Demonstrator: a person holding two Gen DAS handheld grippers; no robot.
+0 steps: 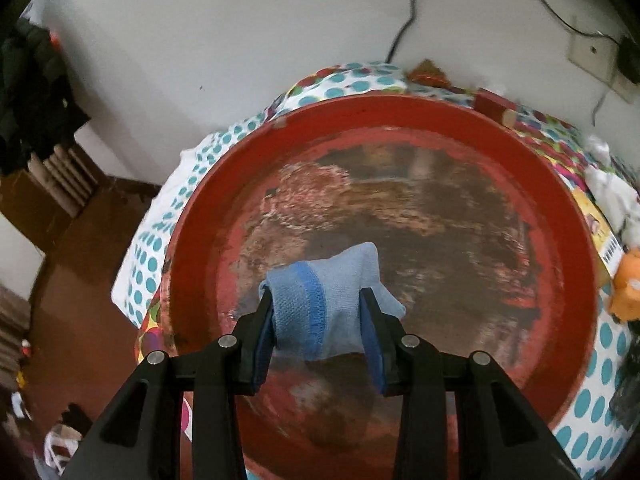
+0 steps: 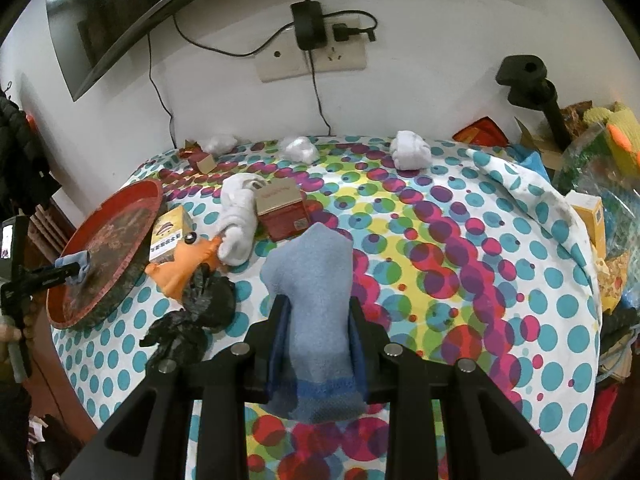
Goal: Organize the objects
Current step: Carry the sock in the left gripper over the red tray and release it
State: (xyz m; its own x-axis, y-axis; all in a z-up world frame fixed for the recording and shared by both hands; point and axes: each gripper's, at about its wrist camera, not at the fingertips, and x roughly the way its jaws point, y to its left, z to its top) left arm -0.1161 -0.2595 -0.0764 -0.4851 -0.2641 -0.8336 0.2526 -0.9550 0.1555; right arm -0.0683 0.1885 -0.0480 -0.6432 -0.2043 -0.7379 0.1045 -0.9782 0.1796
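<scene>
My left gripper [image 1: 318, 312] is shut on a light blue sock [image 1: 332, 296] with a darker blue band, held over the middle of a worn round red tray [image 1: 568, 216]. In the right wrist view that left gripper [image 2: 78, 270] with its sock [image 2: 74, 262] shows at the tray [image 2: 120, 216], at the table's left edge. My right gripper [image 2: 316, 324] is shut on a second light blue sock [image 2: 310, 280] that stands up between the fingers above the spotted tablecloth [image 2: 460, 260].
On the cloth lie a white sock [image 2: 238, 216], a red box [image 2: 282, 210], a yellow box [image 2: 170, 232], an orange toy [image 2: 182, 262], a black crumpled bag [image 2: 196, 312] and white sock balls [image 2: 410, 150] near the wall. Clutter lies at the right edge [image 2: 600, 184].
</scene>
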